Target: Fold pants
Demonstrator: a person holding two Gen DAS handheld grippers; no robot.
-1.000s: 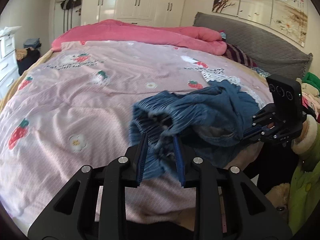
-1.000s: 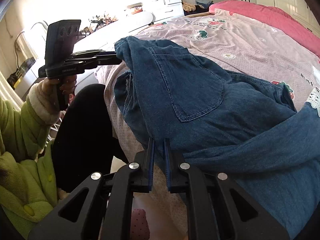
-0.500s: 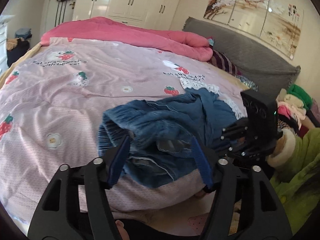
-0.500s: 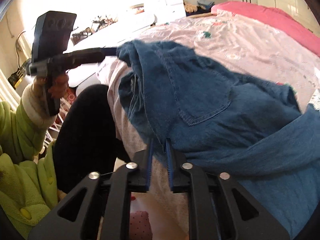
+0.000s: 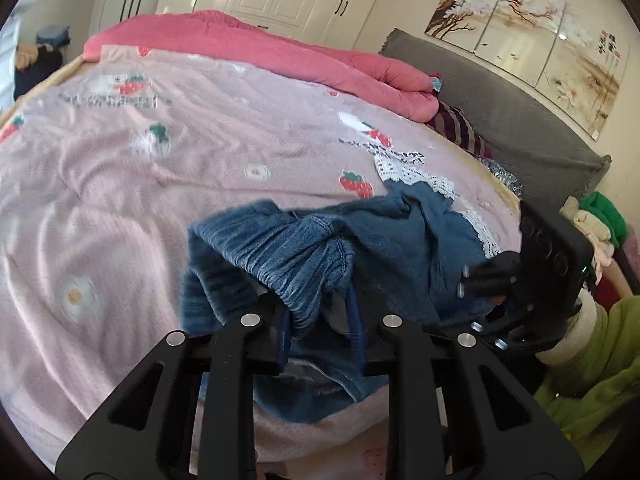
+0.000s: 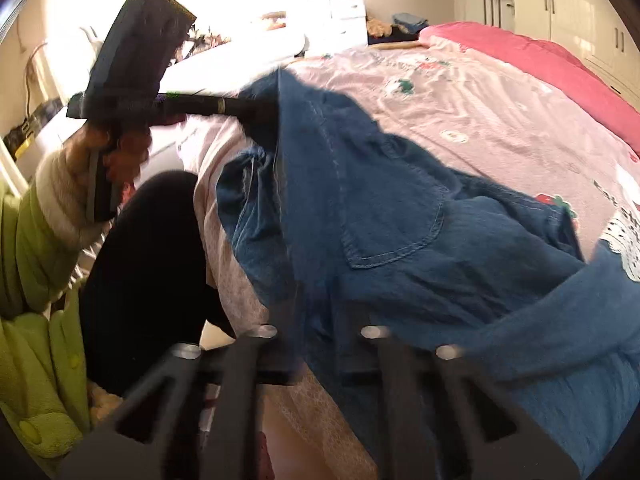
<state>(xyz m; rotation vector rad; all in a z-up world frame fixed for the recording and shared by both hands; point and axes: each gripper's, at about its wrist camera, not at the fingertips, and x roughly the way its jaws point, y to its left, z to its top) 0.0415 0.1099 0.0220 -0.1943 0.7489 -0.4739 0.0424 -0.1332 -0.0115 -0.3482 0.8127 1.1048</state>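
Blue denim pants lie bunched at the near edge of the bed. In the left wrist view my left gripper has its jaws closing, and the gathered elastic waistband fills the gap between its fingers. My right gripper shows at the right of that view, its fingers buried in the denim. In the right wrist view the pants show a back pocket. There my right gripper is blurred and shut on a fold that drapes over its fingers. The left gripper holds the waist's far corner up.
The pink strawberry quilt covers the bed, with a pink blanket along the far side and a grey headboard at the right. A person's green sleeve and dark trouser leg are close to the bed's edge.
My left gripper let its jaws spread wide half a second ago and has closed again on the gathered waistband, shifting along it. The right gripper stayed shut on the denim.
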